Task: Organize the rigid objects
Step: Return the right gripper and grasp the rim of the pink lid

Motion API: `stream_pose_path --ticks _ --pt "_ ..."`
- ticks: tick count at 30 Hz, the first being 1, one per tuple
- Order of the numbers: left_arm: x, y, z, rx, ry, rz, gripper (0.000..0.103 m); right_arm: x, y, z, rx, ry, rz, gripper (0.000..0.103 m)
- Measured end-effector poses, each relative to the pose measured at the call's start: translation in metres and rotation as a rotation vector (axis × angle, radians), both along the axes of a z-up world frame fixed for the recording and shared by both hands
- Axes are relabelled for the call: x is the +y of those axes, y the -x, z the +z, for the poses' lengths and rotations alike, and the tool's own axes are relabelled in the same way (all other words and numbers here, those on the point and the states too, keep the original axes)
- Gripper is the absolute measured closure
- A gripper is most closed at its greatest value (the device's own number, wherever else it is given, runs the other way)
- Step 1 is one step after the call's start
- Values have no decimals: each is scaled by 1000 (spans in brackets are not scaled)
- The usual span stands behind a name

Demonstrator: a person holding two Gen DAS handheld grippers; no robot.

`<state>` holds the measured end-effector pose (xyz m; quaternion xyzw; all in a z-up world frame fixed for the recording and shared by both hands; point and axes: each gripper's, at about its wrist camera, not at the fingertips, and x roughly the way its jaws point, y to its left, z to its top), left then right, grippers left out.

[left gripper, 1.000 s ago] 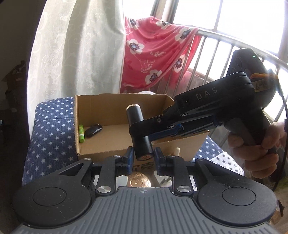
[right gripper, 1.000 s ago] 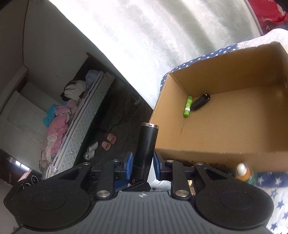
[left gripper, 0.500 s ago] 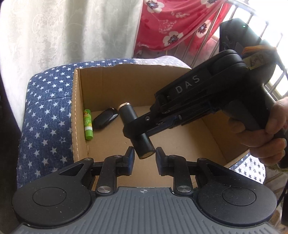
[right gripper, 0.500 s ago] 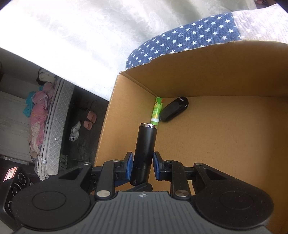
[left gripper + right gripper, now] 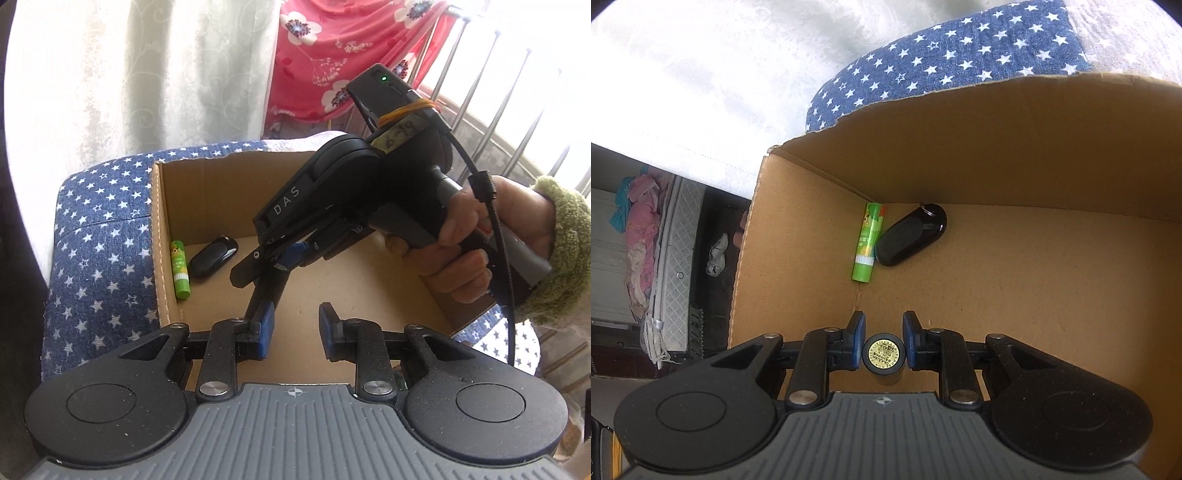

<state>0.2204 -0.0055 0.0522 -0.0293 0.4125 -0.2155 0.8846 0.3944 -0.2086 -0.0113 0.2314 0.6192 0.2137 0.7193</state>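
In my box (image 5: pixel 1015 147), a green tube (image 5: pixel 867 243) and black fob (image 5: pixel 911 235) lie touching in the far-left corner. From the left view, my right tool (image 5: pixel 258 271) hides most of the black cylinder (image 5: pixel 884 355). That tool (image 5: pixel 884 341) has its pads apart beside the cylinder; I cannot tell about contact. My left tool (image 5: pixel 295 328) gapes empty above the box floor.

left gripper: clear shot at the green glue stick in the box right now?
Probably yes. The left gripper is open and empty, and the green glue stick lies exposed by the box wall; the right gripper sits just beside that path.
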Motion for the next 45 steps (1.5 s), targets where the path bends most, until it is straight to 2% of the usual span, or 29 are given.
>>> stream_pose_path --ticks 4,6,7,8,14,19,24,28,31,34,42,45 --pt "2 11 10 -30 18 -8 75 -4 -7 2 3 -15 -20 74" --pt "3 22 16 -50 20 -10 74 -7 -5 7 -12 -19 -28 60" --pt "4 27 18 -59 22 -9 73 -9 -3 11 -26 -19 -33 48" --pt "6 33 21 -68 26 -9 73 -11 0 17 -48 -20 -38 46" --pt "13 61 31 -130 57 4 72 -31 30 53 -141 -71 -67 46" --pt "18 90 36 -171 74 25 71 -50 76 86 -229 -101 -92 46" --pt "21 111 28 -172 71 35 68 -74 130 114 -326 -129 -140 46" --pt "23 129 17 -154 71 34 68 -87 178 124 -404 -145 -183 46" --pt "21 143 6 -140 56 28 67 -89 215 121 -465 -147 -196 46" --pt "15 154 -7 -118 33 13 67 -87 247 105 -490 -130 -206 46" --pt "-20 173 -38 -104 -45 -88 65 -75 290 48 -449 -68 -241 47" --pt "-36 177 -45 -122 -68 -139 59 -68 299 33 -447 -13 -236 47"
